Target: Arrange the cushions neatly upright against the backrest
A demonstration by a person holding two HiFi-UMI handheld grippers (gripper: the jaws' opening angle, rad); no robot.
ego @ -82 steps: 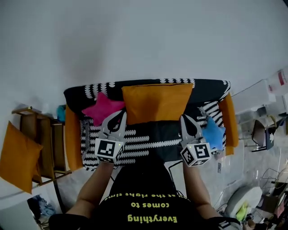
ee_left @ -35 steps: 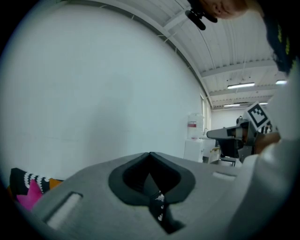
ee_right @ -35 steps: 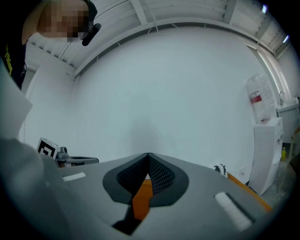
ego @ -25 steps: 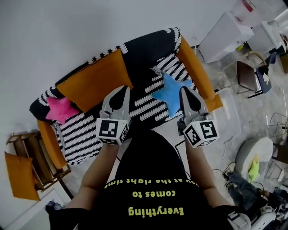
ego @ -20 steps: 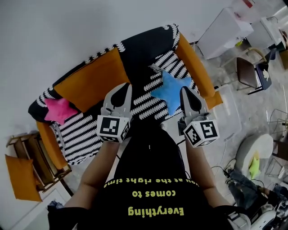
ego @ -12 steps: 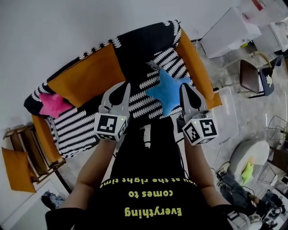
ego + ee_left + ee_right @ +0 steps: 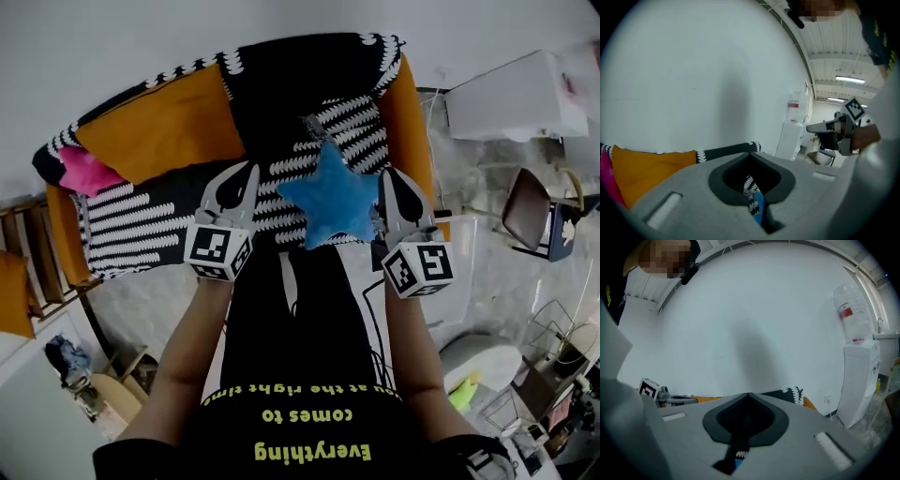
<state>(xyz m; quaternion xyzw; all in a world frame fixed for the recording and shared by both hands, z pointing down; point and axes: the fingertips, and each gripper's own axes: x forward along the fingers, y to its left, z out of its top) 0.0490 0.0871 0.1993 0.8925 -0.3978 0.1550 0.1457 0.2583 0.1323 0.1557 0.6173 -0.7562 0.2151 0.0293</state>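
Observation:
A blue star cushion [image 7: 328, 199] lies on the striped sofa seat [image 7: 141, 234] near its front edge. It sits between my left gripper [image 7: 246, 172] and my right gripper [image 7: 392, 178], and I cannot tell whether they touch it. Both are shut with nothing in them. An orange cushion [image 7: 155, 127] leans against the black backrest [image 7: 300, 66]. A pink star cushion [image 7: 80, 171] rests in the sofa's left corner. In the left gripper view the orange cushion [image 7: 651, 171] and a sliver of the blue star [image 7: 758, 210] show past the closed jaws.
The sofa has orange armrests [image 7: 412, 122]. A white water dispenser [image 7: 790, 136] and a white cabinet [image 7: 520, 94] stand to its right, with a chair [image 7: 539, 211] nearby. At the left are a wooden rack [image 7: 19, 239] and another orange cushion [image 7: 9, 291].
The view has swung right along the sofa. The blue star now sits centred between the two grippers and closer. Both grippers stay shut.

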